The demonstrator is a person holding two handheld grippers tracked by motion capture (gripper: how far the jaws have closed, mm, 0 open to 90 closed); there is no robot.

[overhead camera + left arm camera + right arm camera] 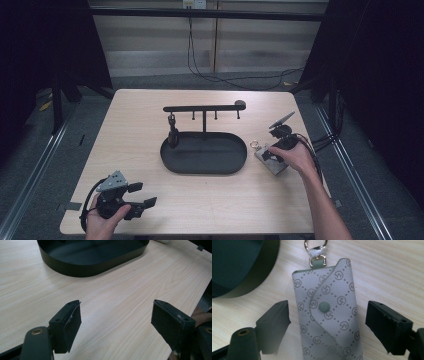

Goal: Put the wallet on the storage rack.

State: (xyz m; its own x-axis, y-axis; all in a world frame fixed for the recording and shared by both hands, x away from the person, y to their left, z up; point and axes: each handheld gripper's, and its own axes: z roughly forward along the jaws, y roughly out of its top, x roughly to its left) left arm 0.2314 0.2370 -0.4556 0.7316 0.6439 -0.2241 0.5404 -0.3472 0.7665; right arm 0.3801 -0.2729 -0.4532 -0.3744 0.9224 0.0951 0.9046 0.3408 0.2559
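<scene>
Hovering over the grey key pouch [328,312], the right gripper [328,322] is spreading its fingers [275,325] either side, not gripping; left gripper [116,320] is sitting open over the counter [120,297].

Bare wooden table [140,120] runs wide across the left half of the high view and along the whole lower edge, open for passing. At centre the black oval tray [204,152] blocks the way, and its upright stand with a crossbar [202,107] of hanging pegs bars the upper middle. At centre right a narrow strip of wood separates the tray's wall from the grey patterned key pouch [328,312]. In the right gripper view the pouch lies between the right gripper [327,322]'s spread jaws, gaps on both sides. Ahead of the left gripper [116,322] the wood is bare up to the tray wall
</scene>
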